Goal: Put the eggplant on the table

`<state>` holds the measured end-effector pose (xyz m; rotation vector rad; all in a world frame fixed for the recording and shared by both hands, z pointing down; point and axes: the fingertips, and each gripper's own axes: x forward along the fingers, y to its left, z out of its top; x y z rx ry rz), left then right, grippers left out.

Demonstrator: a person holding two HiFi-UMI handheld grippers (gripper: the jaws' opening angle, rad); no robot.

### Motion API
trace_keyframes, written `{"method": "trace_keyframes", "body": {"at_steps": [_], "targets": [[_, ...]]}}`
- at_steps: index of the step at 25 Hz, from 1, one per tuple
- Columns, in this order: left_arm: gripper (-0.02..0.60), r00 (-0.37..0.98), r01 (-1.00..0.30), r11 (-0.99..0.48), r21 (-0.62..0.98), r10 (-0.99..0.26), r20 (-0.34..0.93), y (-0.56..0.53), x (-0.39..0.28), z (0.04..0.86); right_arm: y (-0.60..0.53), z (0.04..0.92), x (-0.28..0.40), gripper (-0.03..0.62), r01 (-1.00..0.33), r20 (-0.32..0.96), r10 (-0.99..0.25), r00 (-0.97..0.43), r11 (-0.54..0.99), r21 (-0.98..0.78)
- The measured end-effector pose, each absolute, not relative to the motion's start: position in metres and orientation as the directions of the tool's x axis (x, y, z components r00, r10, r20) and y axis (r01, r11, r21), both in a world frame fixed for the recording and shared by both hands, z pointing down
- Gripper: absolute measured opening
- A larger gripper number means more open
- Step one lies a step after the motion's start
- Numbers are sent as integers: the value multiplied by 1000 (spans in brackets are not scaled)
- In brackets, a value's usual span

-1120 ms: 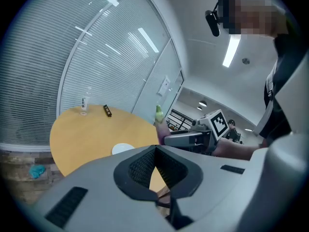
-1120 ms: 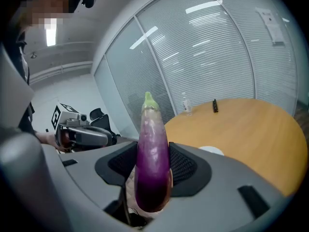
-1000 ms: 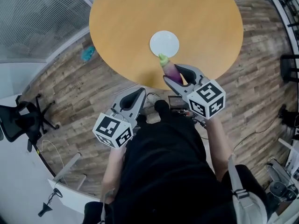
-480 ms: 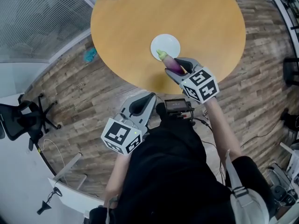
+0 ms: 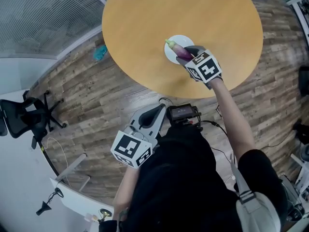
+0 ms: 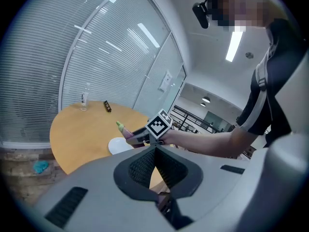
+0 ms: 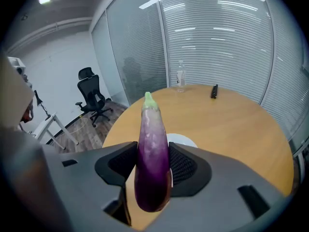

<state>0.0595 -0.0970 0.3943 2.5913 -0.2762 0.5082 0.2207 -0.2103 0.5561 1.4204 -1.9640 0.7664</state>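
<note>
- Two fingers (image 7: 186, 167) of the right gripper (image 5: 187, 53) pinch the purple eggplant (image 7: 152, 158) round its fat end, so it cannot drop.
- It seems to hang just above the white plate (image 5: 170, 58), not on the bench (image 5: 145, 28) yet.
- The left gripper (image 5: 150, 116) waits far back from the plate, fingers (image 6: 140, 168) pressed together on nothing.
- Past the plate stand a clear bottle (image 7: 180, 76) and a small dark thing (image 7: 214, 91).
- The plate looks in the way; bare wood beside it may be better.

Glossy purple eggplant (image 7: 152, 153) with pale green stem cap, clamped lengthwise between right tongs (image 7: 153, 164), stem pointing away, over small white round plate (image 5: 172, 58) on round tan wooden worktop (image 5: 145, 23).
</note>
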Motion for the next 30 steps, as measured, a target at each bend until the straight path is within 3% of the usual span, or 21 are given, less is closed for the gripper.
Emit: {"method": "trace_keyframes", "body": {"at_steps": [13, 30], "targets": [[11, 891, -354, -830, 431, -159, 425, -89, 41, 399, -236, 620, 245, 210, -970, 841, -514, -169, 240, -48], [11, 872, -402, -821, 404, -210, 442, -96, 28, 401, -248, 651, 253, 212, -975, 869, -467, -165, 212, -71]]}}
